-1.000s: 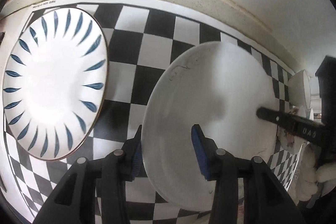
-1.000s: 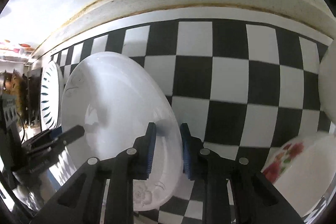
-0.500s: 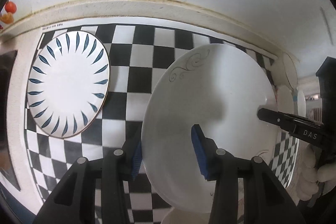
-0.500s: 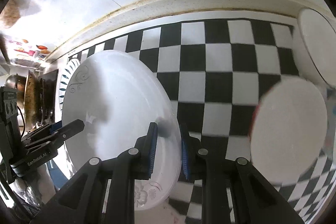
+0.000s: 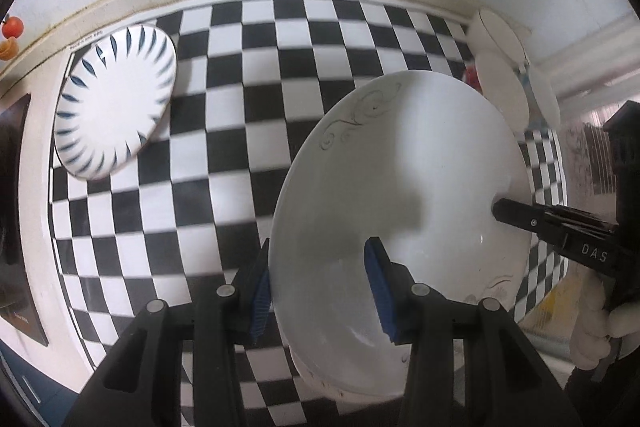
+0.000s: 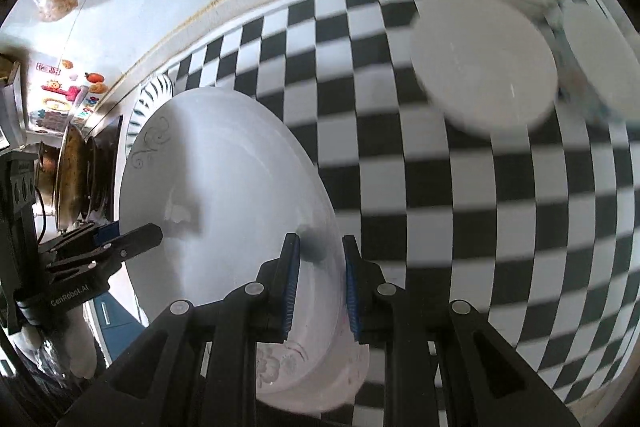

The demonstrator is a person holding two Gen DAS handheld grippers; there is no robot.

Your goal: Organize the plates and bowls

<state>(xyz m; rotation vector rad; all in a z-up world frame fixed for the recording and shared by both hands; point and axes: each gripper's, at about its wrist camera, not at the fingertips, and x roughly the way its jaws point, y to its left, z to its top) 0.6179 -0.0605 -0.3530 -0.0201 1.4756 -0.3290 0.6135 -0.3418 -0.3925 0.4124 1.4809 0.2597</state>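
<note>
Currently, a white scroll-patterned plate (image 5: 400,195) is being held between both grippers above the checkered mat (image 5: 224,155), clear of it as far as can be judged. It is being clamped at its near rim by the left gripper (image 5: 324,291), whose blue-padded jaws are standing moderately parted, one pad under the rim and the other on the plate's upper face. The opposite rim is being pinched by the right gripper (image 6: 318,287), its jaws being kept narrowly apart around the edge. The plate is thus being spanned edge to edge, with its face tilted up toward the left wrist camera. The blue leaf-patterned plate (image 5: 114,105) is lying well apart, to the far left of the held plate, so the left gripper is judged nearer to it. White bowls (image 6: 484,67) are sitting off to the right.
</note>
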